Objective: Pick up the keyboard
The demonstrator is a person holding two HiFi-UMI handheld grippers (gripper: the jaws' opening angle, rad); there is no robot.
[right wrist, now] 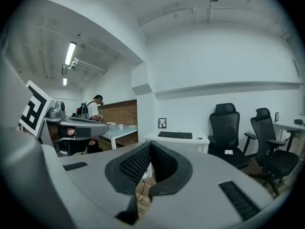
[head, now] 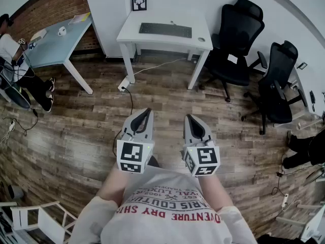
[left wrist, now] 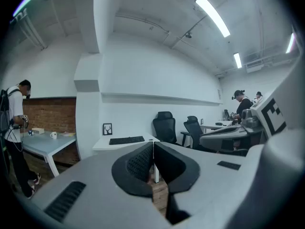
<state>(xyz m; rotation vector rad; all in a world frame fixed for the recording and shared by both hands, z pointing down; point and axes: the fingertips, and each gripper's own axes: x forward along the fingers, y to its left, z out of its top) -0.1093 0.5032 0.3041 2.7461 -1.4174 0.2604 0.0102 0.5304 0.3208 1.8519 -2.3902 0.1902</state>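
**Keyboard far off, both grippers closed and empty**

The desk (head: 129, 33) stands against the far wall, well apart from the person. The keyboard (head: 165, 30) lies flat on it, left of a small mouse (head: 201, 39). Two black chairs (head: 234, 39) crowd the desk's right side and could snag an elbow on the approach.

A cable (head: 129, 98) trails over the floor between the person and the desk and is a likely trip hazard. The left gripper (head: 148, 112) and the right gripper (head: 189, 118) both have their jaws pressed together with nothing between them. If they arrive like this, they will probably shove the keyboard toward the wall instead of taking it. Gripping this long, thin board at one end may let it tilt and slip. The mouse could also be knocked off.

The shirt (head: 167, 212) shows "ADVENTURE DRY" upside down, and its other lines are unclear. The marker cubes carry only patterns.
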